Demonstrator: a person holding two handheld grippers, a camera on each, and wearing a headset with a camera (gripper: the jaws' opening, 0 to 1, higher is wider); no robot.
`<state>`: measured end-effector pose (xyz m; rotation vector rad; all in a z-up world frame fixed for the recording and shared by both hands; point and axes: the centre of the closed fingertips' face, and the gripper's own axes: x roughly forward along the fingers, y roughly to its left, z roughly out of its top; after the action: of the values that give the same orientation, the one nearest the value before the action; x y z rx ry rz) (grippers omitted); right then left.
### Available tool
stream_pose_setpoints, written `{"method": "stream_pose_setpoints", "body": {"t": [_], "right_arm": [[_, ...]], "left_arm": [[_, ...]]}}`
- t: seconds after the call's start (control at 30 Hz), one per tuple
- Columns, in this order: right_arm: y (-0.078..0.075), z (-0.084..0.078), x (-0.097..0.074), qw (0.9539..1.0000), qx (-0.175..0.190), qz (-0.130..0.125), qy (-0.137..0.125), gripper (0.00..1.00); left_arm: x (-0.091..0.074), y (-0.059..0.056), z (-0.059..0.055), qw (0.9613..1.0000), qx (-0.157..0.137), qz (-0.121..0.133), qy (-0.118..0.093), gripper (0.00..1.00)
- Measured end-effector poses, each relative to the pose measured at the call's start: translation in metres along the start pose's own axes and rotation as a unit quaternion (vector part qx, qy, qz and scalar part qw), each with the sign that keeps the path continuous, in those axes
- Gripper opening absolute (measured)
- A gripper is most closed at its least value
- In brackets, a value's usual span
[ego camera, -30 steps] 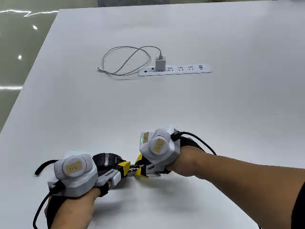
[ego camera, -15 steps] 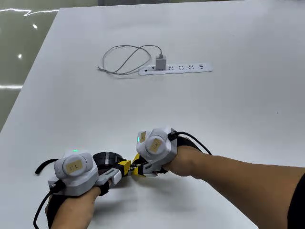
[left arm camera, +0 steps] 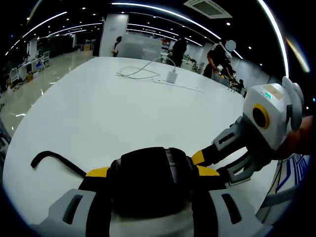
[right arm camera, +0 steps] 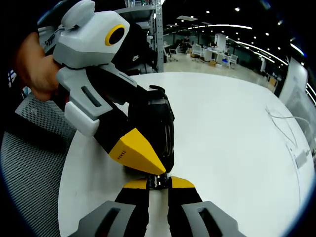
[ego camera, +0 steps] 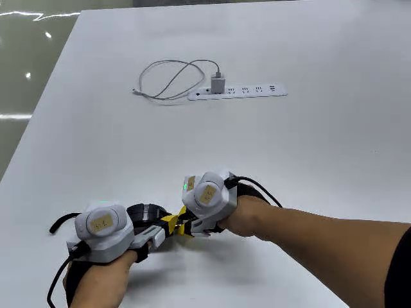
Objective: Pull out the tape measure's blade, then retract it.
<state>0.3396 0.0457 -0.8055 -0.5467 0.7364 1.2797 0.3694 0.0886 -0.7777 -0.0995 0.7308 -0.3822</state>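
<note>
Tape measure (left arm camera: 150, 185) held by left gripper (left arm camera: 152, 172); mouth points toward pinching right gripper (right arm camera: 159, 183).

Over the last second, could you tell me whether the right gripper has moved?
Yes, slightly: in the head view the right gripper has edged left toward the tape measure, while the power strip beyond barely shifts.
</note>
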Motion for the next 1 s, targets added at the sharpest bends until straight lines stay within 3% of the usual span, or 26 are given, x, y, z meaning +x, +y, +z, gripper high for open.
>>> {"method": "stream_pose_setpoints", "body": {"t": [0.2, 0.4, 0.5, 0.57, 0.8, 0.9, 0.93, 1.0], "right_arm": [[0.003, 0.001, 0.001, 0.9999, 0.009, 0.005, -0.001, 0.11], [0.003, 0.000, 0.001, 0.9999, 0.013, 0.004, 0.005, 0.12], [0.003, -0.005, -0.002, 0.9996, -0.012, -0.004, 0.027, 0.12], [0.003, -0.005, -0.003, 0.9994, -0.022, -0.003, 0.027, 0.13], [0.002, -0.012, -0.016, 0.9995, 0.001, -0.012, 0.030, 0.20], [0.003, -0.014, -0.022, 0.9994, 0.015, -0.016, 0.026, 0.21], [0.004, -0.017, -0.025, 0.9987, 0.032, -0.020, 0.034, 0.21], [0.004, -0.016, -0.029, 0.9990, 0.027, -0.023, 0.029, 0.22]], "left_arm": [[0.000, -0.001, -0.001, 0.9998, 0.017, -0.005, -0.005, 0.63], [0.000, -0.001, 0.000, 0.9999, 0.013, 0.001, -0.006, 0.64], [-0.001, -0.001, 0.000, 0.9999, 0.014, 0.004, -0.005, 0.64], [0.000, -0.001, 0.001, 0.9999, 0.014, 0.007, -0.005, 0.64], [0.000, -0.001, 0.001, 0.9997, 0.023, 0.009, 0.003, 0.65], [-0.002, -0.001, 0.003, 0.9997, 0.021, 0.003, 0.008, 0.64], [-0.004, -0.002, 0.006, 0.9999, 0.010, -0.007, 0.006, 0.64], [-0.007, -0.006, 0.011, 0.9996, 0.011, -0.025, 0.003, 0.66]]}}
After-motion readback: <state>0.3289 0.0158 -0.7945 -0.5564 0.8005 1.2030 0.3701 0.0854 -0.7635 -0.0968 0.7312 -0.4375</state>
